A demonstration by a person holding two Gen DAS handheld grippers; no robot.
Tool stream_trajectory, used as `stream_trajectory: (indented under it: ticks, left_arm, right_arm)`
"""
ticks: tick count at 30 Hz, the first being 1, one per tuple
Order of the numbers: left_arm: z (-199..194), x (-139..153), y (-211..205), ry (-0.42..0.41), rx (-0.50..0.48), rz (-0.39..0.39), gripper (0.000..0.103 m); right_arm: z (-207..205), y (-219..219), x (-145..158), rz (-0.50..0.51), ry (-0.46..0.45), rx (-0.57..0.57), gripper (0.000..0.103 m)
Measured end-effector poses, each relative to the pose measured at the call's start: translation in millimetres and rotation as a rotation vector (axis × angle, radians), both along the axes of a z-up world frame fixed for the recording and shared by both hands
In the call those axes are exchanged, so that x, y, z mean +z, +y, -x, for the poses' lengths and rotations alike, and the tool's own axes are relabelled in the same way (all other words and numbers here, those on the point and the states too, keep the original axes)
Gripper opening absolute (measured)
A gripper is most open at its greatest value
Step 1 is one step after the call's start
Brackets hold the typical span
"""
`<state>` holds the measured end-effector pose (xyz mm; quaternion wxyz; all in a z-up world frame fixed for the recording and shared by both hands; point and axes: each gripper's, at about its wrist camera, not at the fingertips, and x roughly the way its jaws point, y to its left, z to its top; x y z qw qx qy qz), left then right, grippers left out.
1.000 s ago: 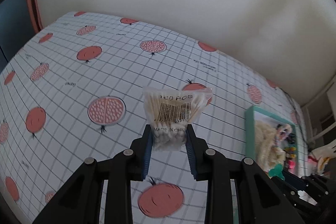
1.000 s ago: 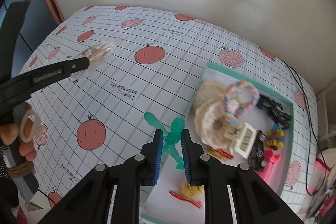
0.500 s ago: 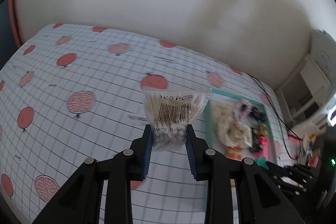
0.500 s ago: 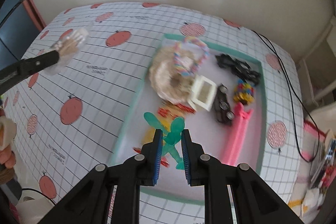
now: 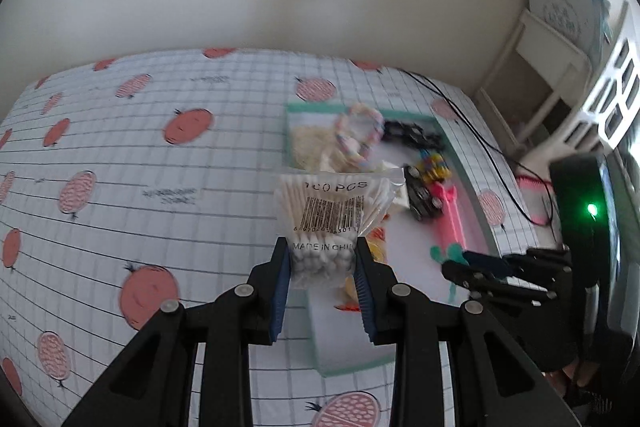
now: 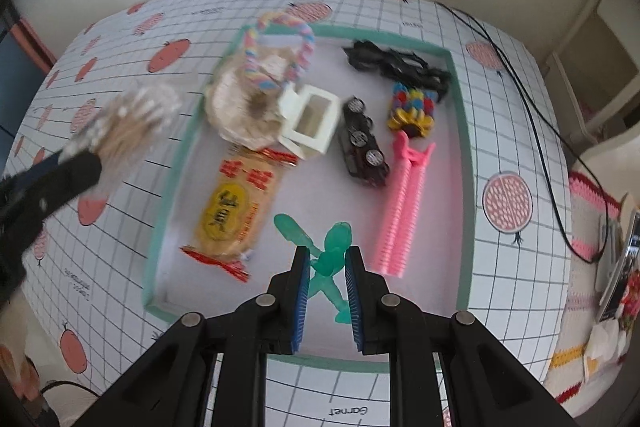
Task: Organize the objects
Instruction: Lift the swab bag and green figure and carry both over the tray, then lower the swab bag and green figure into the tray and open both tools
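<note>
Both grippers have shifted toward the tray (image 6: 460, 131) since the earlier frames. Left gripper (image 5: 322, 267) clamps the cotton swab bag (image 5: 332, 215) over the tray's near-left rim. Right gripper (image 6: 327, 267) pinches the green clip (image 6: 330, 255) above the tray's bare front floor. Only the right view shows the snack packet (image 6: 232, 211).

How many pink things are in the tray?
1: the pink comb, lying lengthwise right of the black toy car, in the tray. More could hide under the pile.
</note>
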<state>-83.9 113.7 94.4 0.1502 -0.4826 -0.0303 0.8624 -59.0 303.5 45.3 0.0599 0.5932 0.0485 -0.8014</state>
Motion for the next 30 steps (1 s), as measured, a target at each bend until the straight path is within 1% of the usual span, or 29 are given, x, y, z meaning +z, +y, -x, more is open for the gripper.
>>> stream_trajectory:
  ticks: [5,9,12,18,22,27,30]
  left_arm:
    - [-7.6,-4.9,22.8,-0.02,-0.048,0.026,0.032]
    - [-10.4,-11.0,35.8,-0.053,-0.077,0.013,0.032]
    - [-12.1,-17.1,42.7,-0.081,-0.084,0.01,0.032]
    - [-14.9,-25.0,55.8,-0.098,-0.104,0.043,0.032]
    - [-16.5,-26.5,60.6,-0.092,-0.119,0.066,0.032]
    - [-16.0,-28.8,58.9,-0.105,-0.124,0.055,0.032]
    - [-15.2,-27.8,56.4,-0.117,-0.122,0.034,0.033]
  right_arm:
    - [1.1,11.9,-11.1,-0.001,-0.03,-0.029,0.019]
    - [1.9,19.4,-17.9,0.006,-0.053,-0.049,0.019]
    - [2.1,20.9,-18.8,0.013,-0.052,-0.049,0.019]
    - [-0.6,18.1,-18.6,0.013,-0.052,-0.042,0.02]
    - [0.4,19.3,-18.3,0.014,-0.052,-0.048,0.02]
    - [0.1,17.2,-17.7,0.015,-0.055,-0.042,0.021]
    - [-0.3,16.8,-14.2,0.02,-0.046,-0.044,0.021]
